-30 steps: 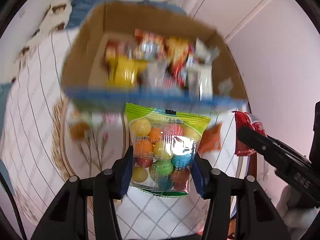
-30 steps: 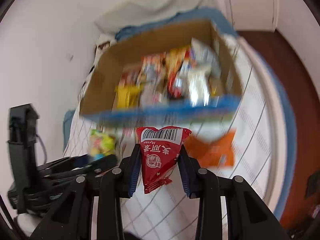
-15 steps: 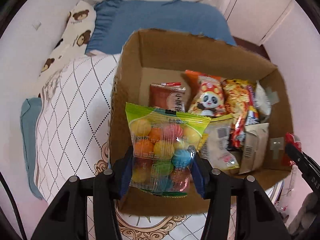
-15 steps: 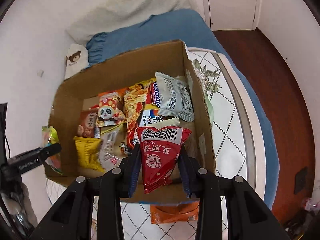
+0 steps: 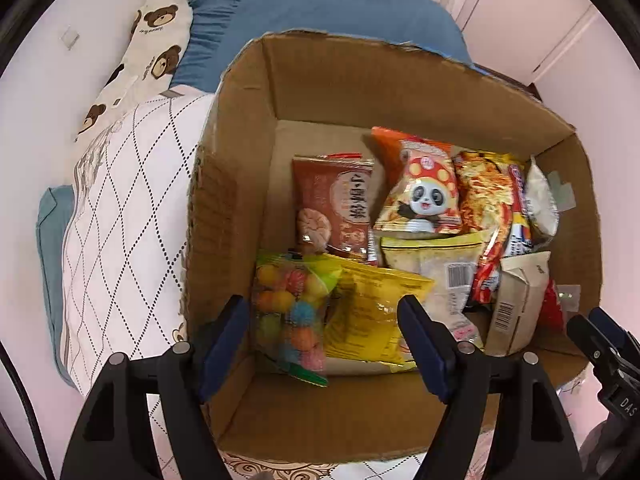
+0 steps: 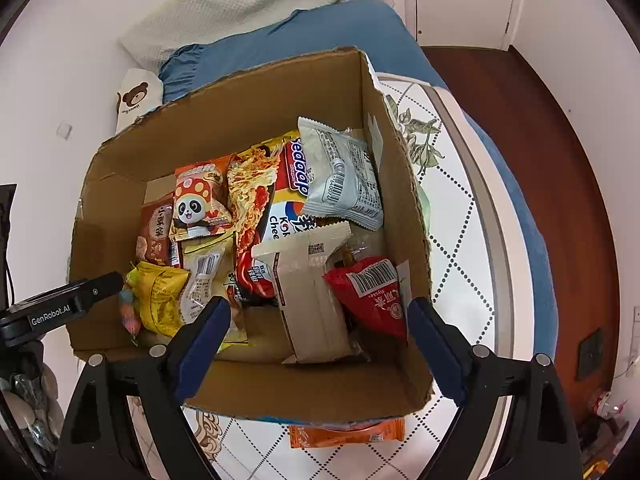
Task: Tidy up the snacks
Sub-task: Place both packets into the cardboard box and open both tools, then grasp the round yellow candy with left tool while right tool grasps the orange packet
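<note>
A cardboard box [image 5: 240, 128] [image 6: 404, 208] on the bed holds several snack packs. My left gripper [image 5: 324, 340] is open above the box's near left corner. The bag of coloured candy balls [image 5: 290, 308] lies loose in the box below it, beside a yellow pack [image 5: 372, 312]. My right gripper [image 6: 316, 340] is open above the box's near right part. The red snack pack [image 6: 372, 292] lies free in the box by the right wall, next to a beige carton [image 6: 312, 292]. The candy bag's edge shows in the right wrist view [image 6: 129, 312].
An orange packet [image 6: 348, 432] lies on the white quilt [image 6: 460, 240] just outside the box's near wall. A bear-print pillow [image 5: 148, 60] and a blue blanket [image 5: 320, 12] lie behind the box. A wooden floor [image 6: 552, 160] is to the right of the bed.
Both grippers have opened over the box. The candy bag has dropped from the left gripper into the box, and the red pack from the right gripper.
</note>
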